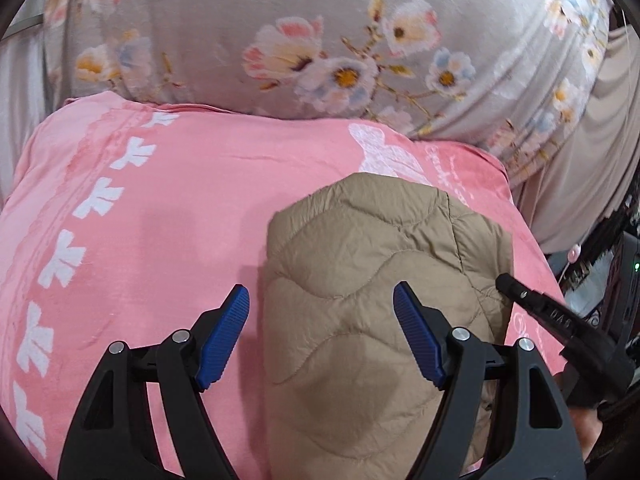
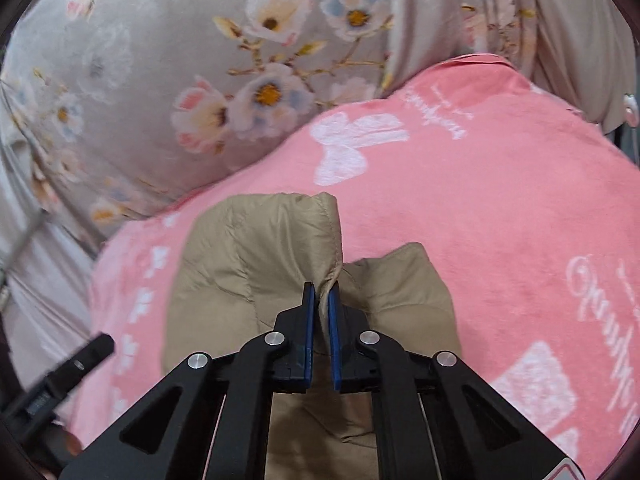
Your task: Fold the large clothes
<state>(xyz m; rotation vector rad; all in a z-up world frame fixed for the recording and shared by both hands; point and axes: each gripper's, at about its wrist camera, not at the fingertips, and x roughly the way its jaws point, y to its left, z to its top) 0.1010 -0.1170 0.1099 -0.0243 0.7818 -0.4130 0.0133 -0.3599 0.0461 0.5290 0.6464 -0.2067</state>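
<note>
— On the pink towel (image 1: pixel 168 208), what lies there?
— A tan quilted jacket (image 1: pixel 360 280), its near end cut off by the frame.
— And the right gripper (image 2: pixel 323 294)?
— Its jaws are pinched on a raised fold of the jacket's edge; the cloth between the pads is mostly hidden.
— The left gripper (image 1: pixel 320 300)?
— Jaws wide apart above the jacket's left edge, gripping nothing.
— Behind?
— A floral pillow (image 1: pixel 320 32), blurred at the rim.
</note>
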